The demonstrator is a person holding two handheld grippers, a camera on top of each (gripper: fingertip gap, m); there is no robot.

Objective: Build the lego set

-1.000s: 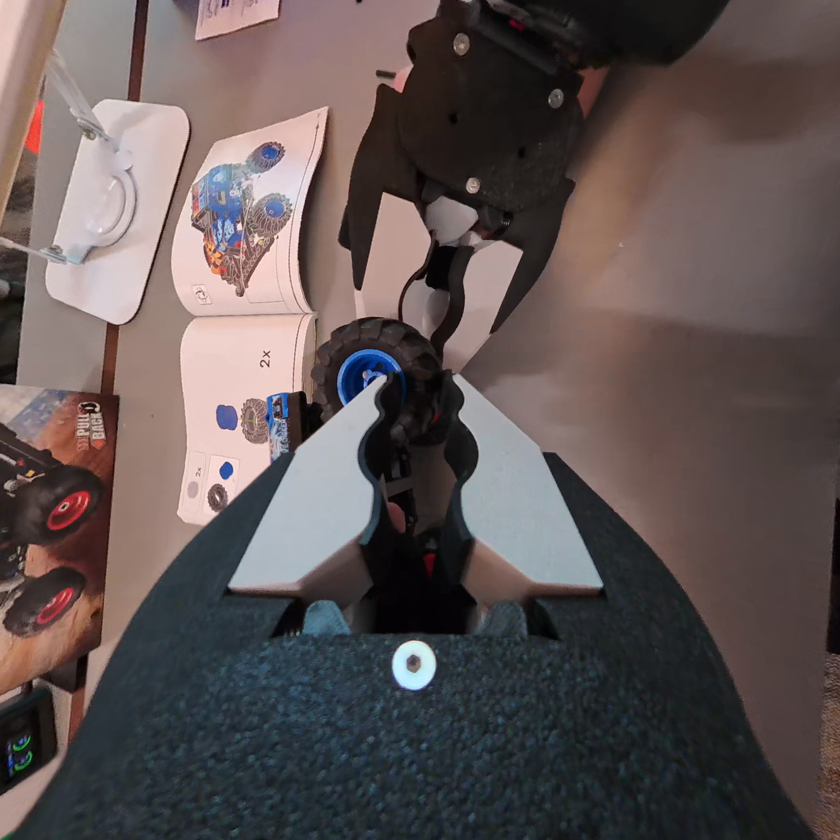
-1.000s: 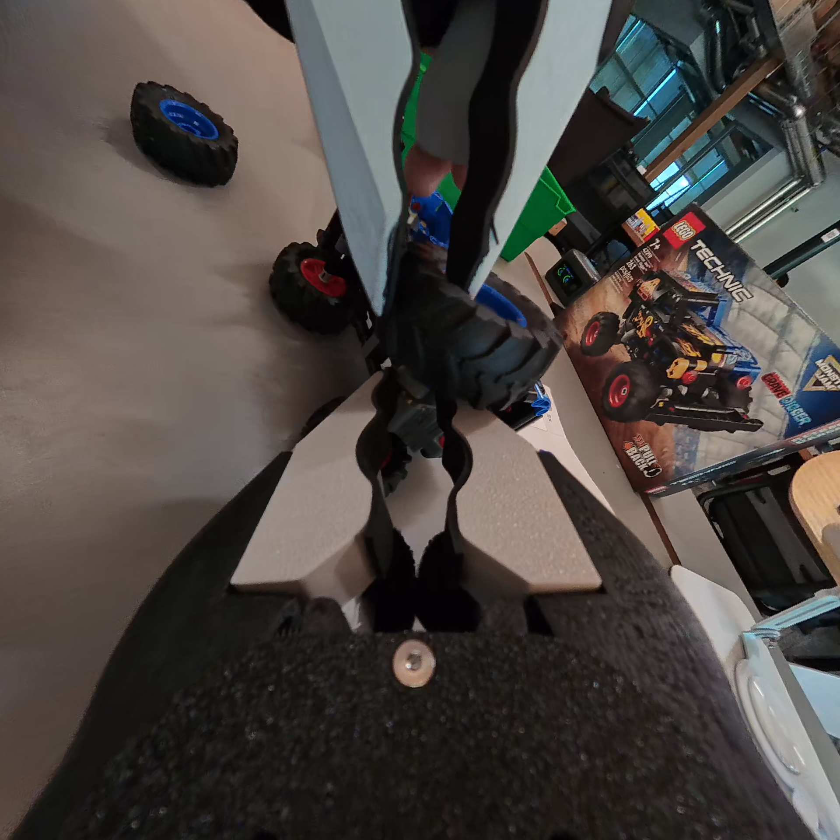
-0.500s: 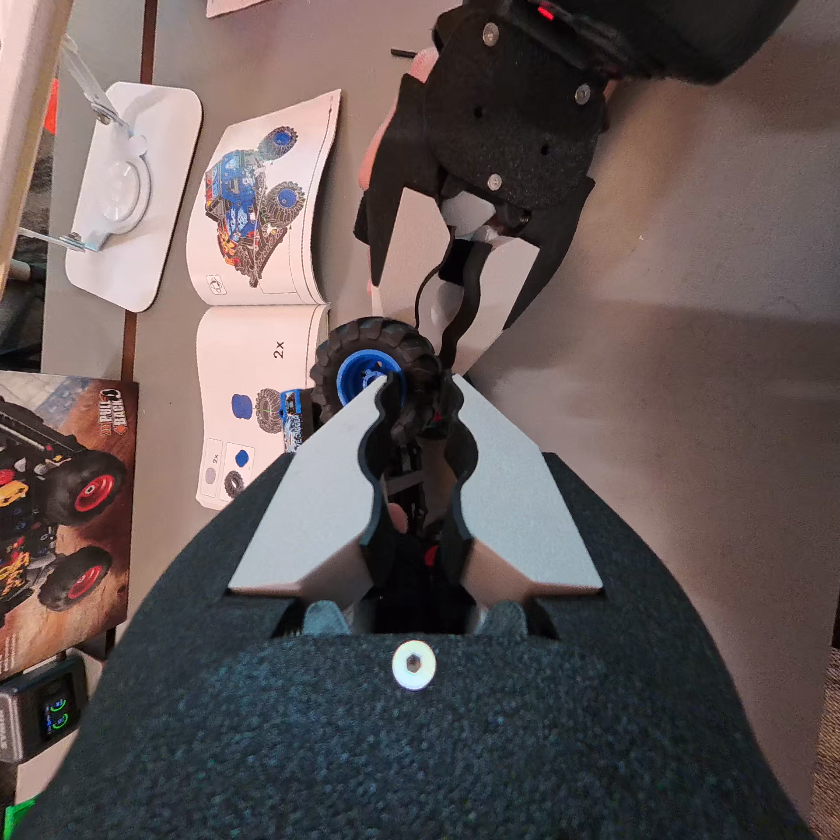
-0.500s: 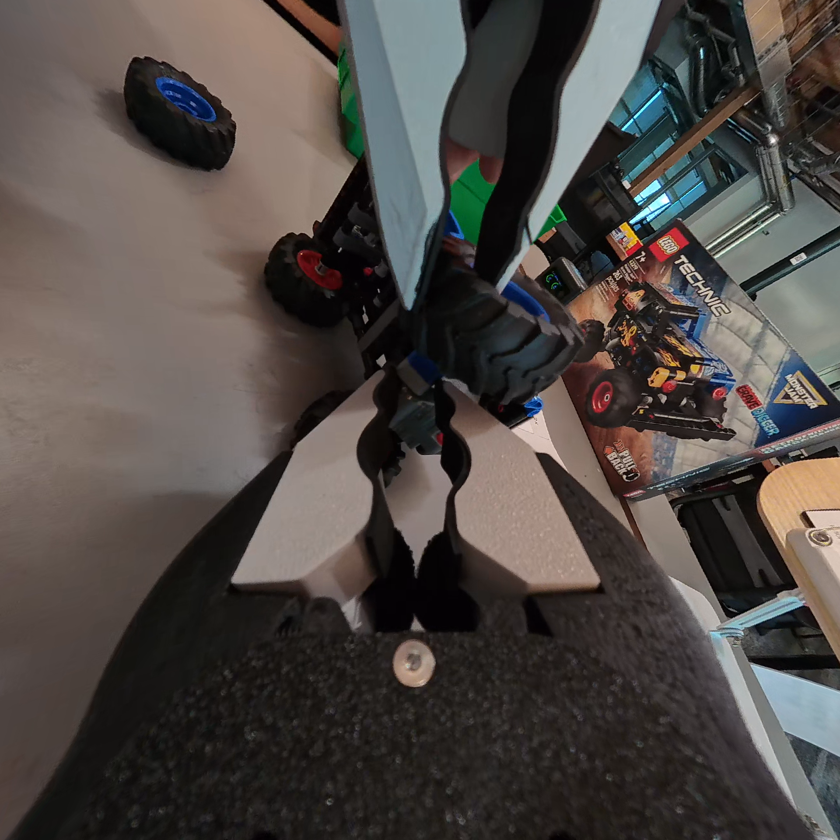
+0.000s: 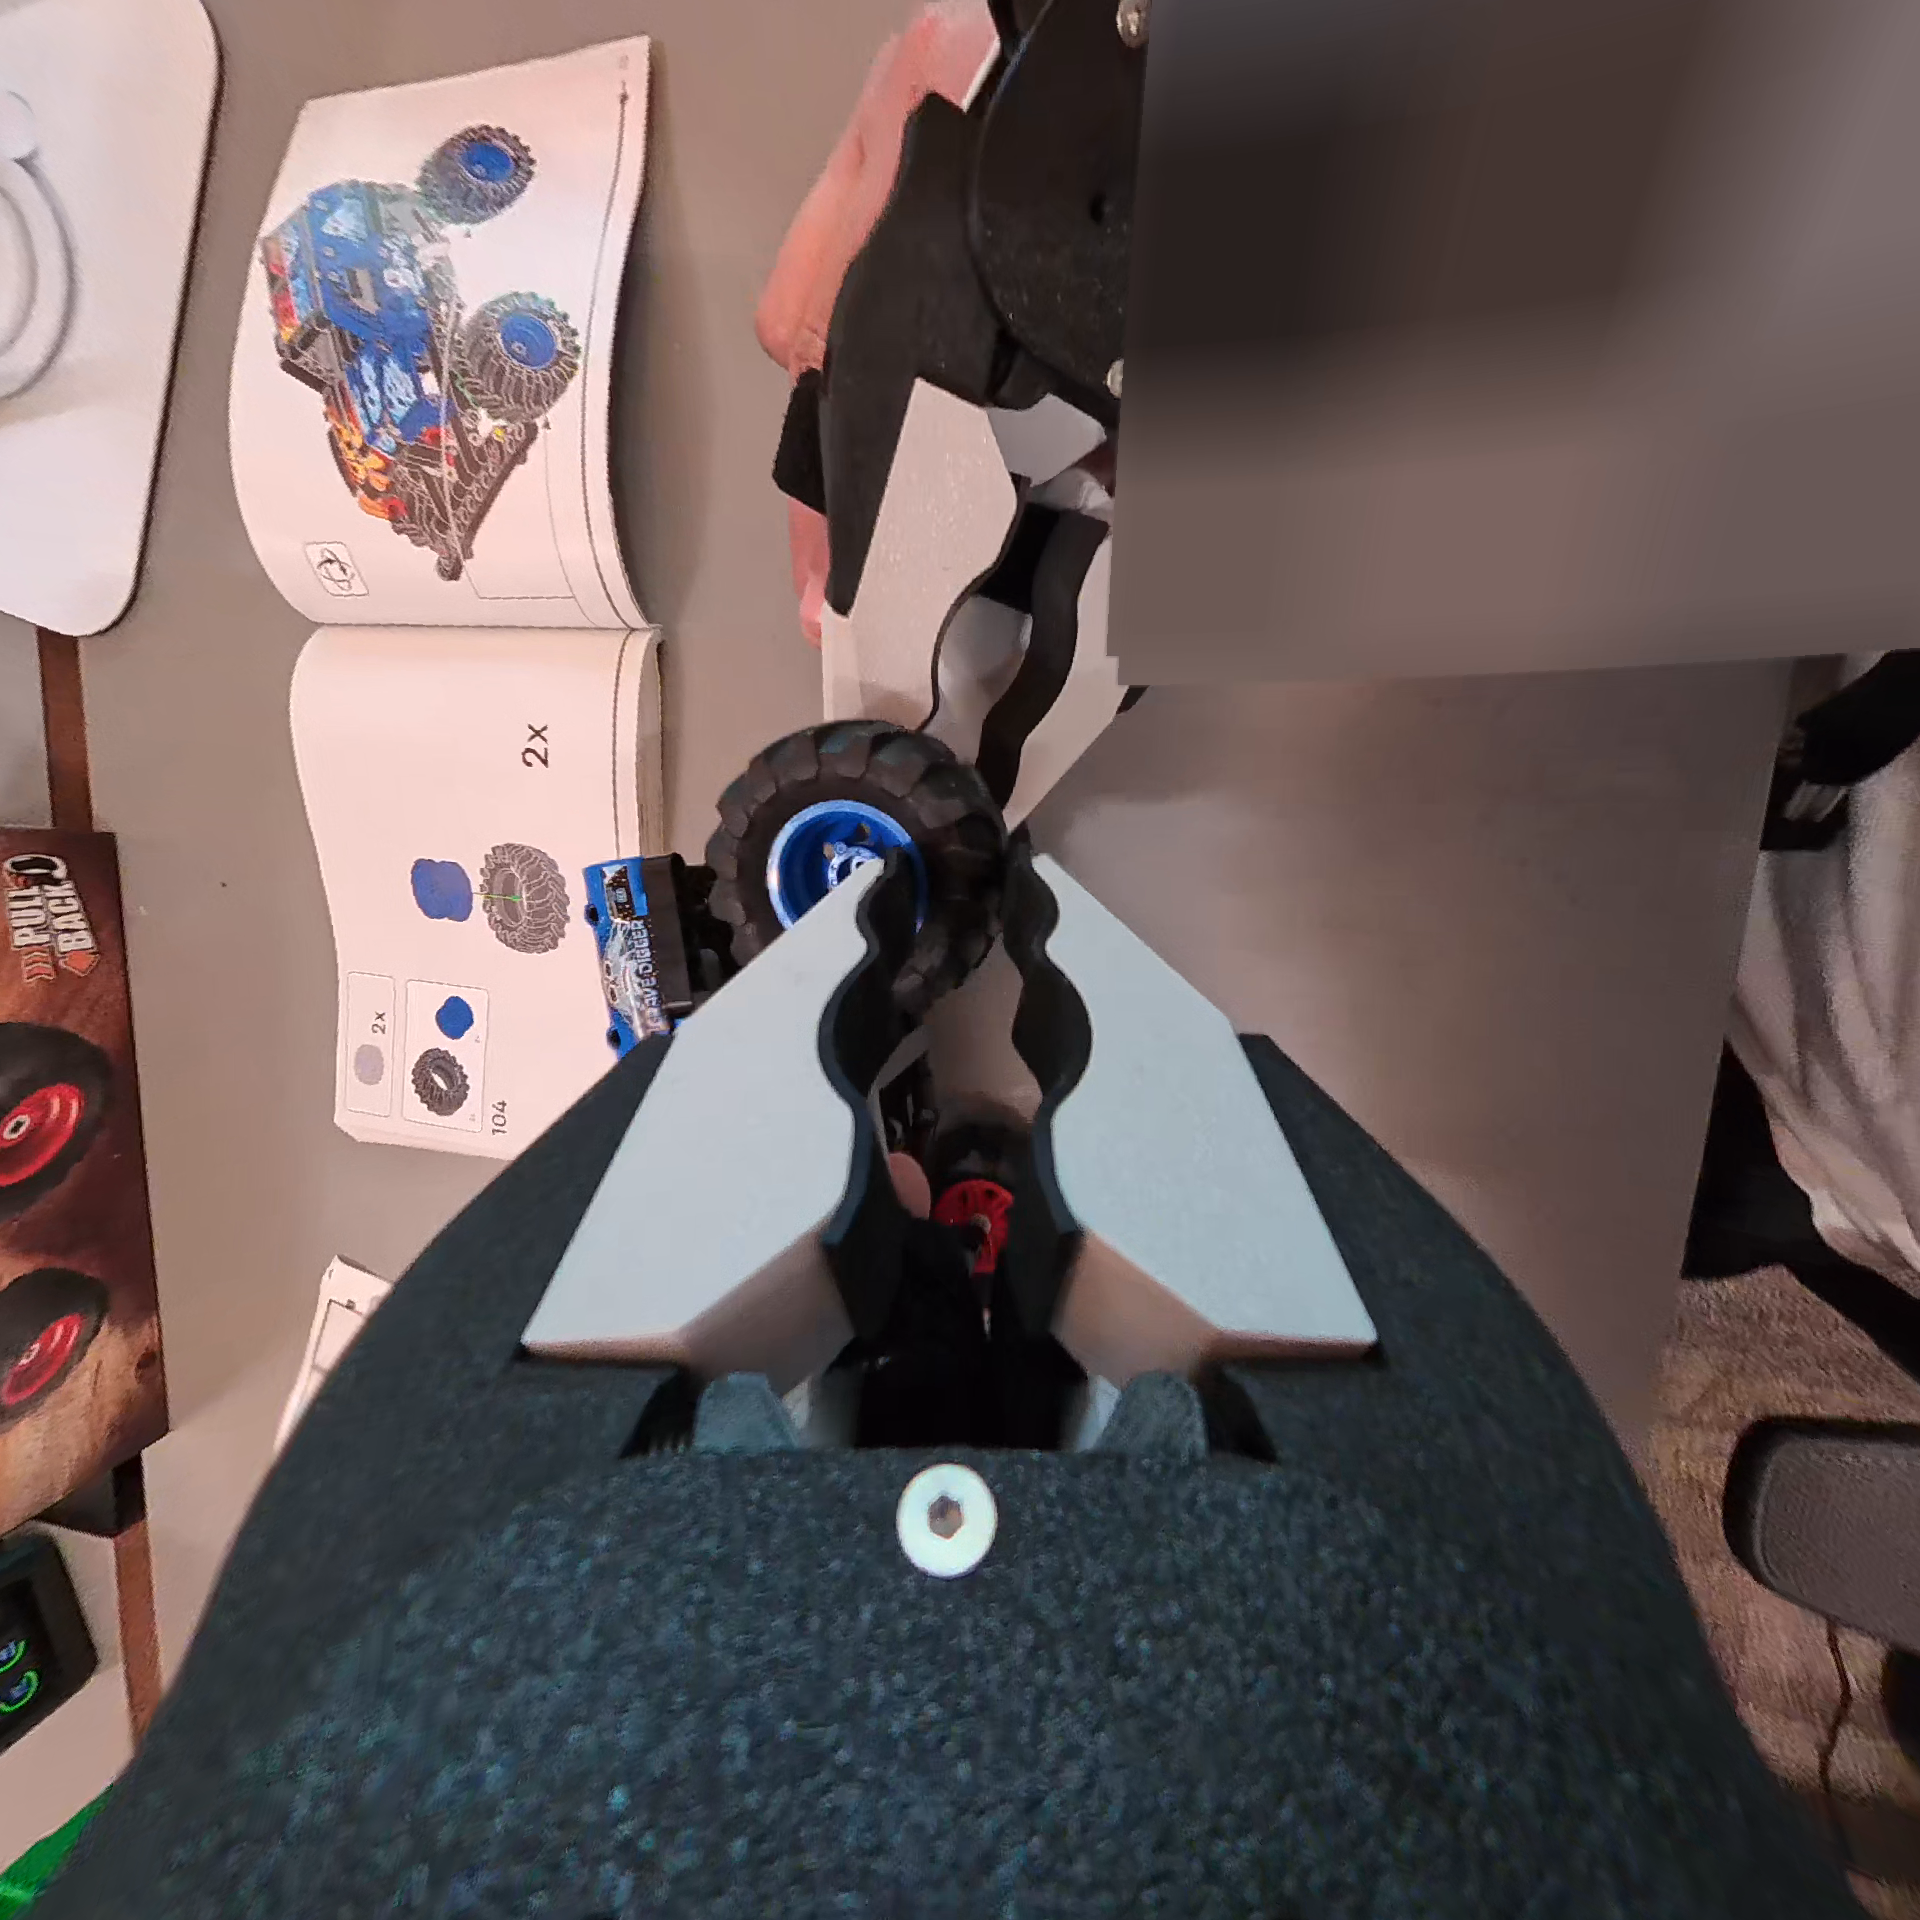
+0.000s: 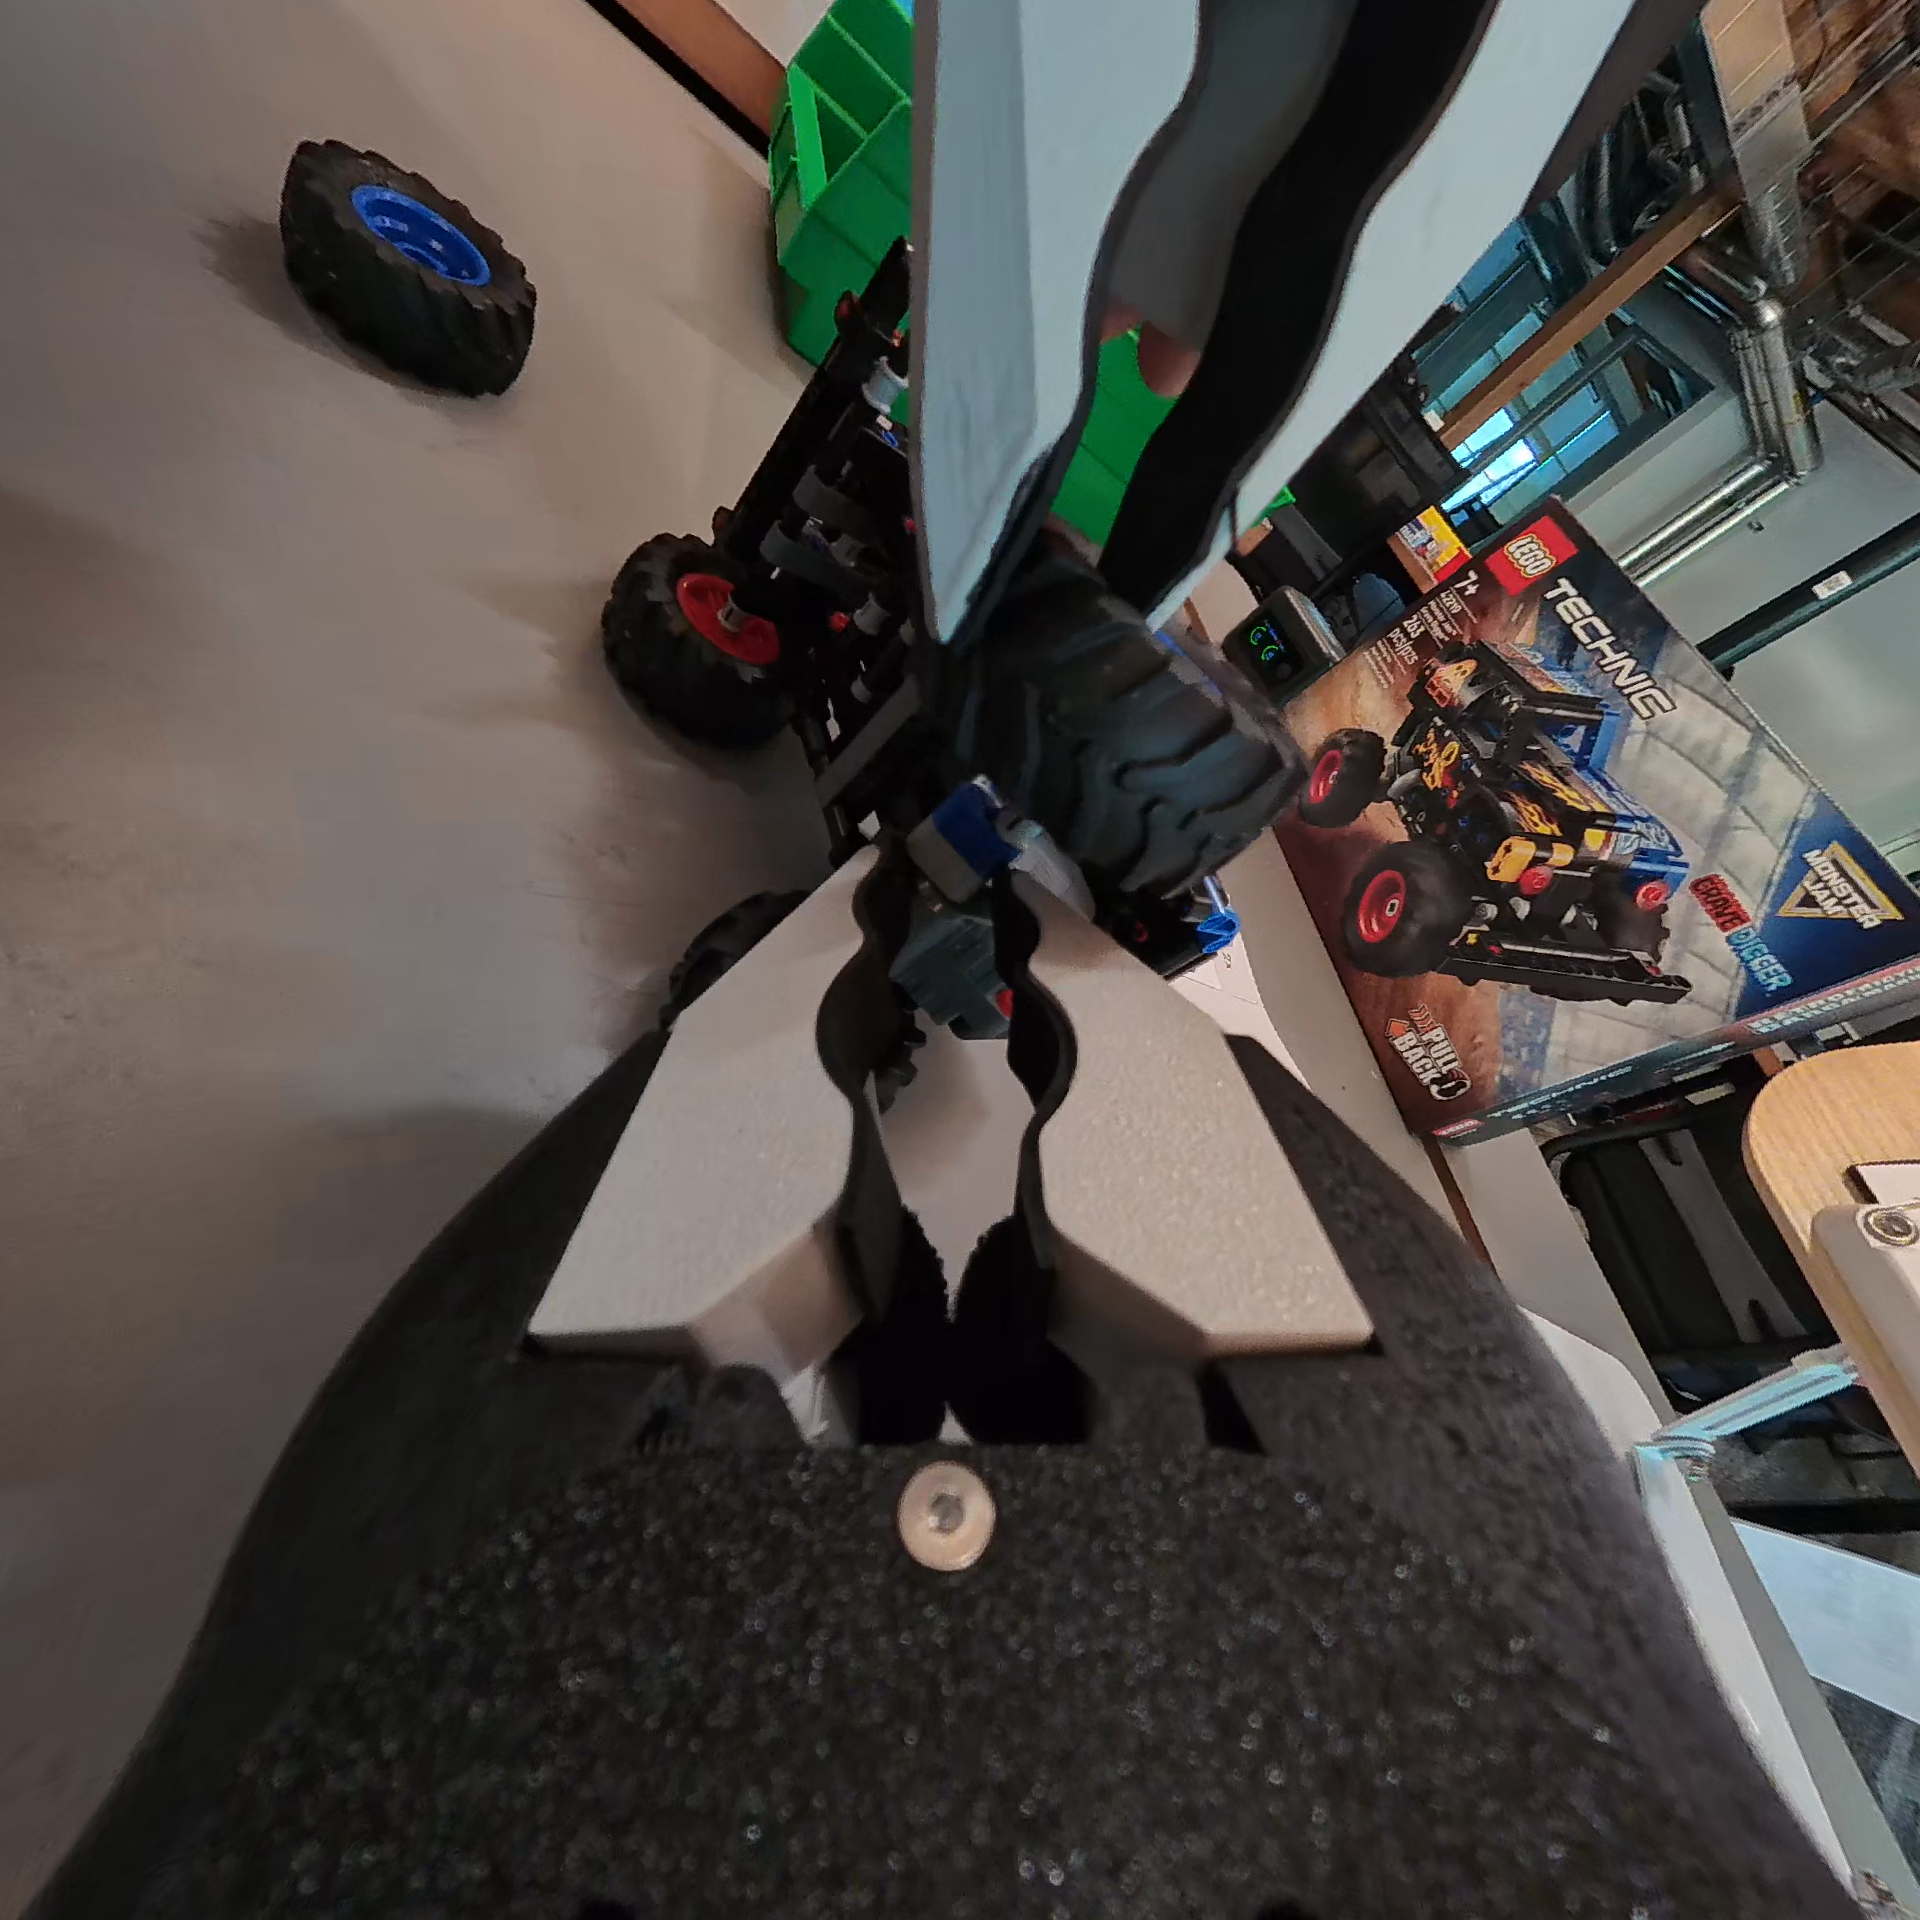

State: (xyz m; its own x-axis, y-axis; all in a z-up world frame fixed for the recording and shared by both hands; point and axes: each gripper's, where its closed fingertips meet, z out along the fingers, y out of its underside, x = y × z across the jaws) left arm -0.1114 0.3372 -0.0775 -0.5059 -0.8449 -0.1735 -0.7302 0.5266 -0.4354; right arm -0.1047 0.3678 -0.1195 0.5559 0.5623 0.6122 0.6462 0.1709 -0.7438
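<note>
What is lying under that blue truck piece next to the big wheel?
The open instruction booklet lies under the blue truck piece; its page shows wheel drawings. The truck and left gripper cover the page's lower corner.

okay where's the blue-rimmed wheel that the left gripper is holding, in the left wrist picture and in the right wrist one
Left wrist view: the blue-rimmed wheel sits just above centre, at the left gripper tips.
Right wrist view: the same wheel is right of centre, tread facing the camera, under the left gripper coming down from the top; the right gripper grips the truck frame just below it.
Shared landmark: the set's box.
</note>
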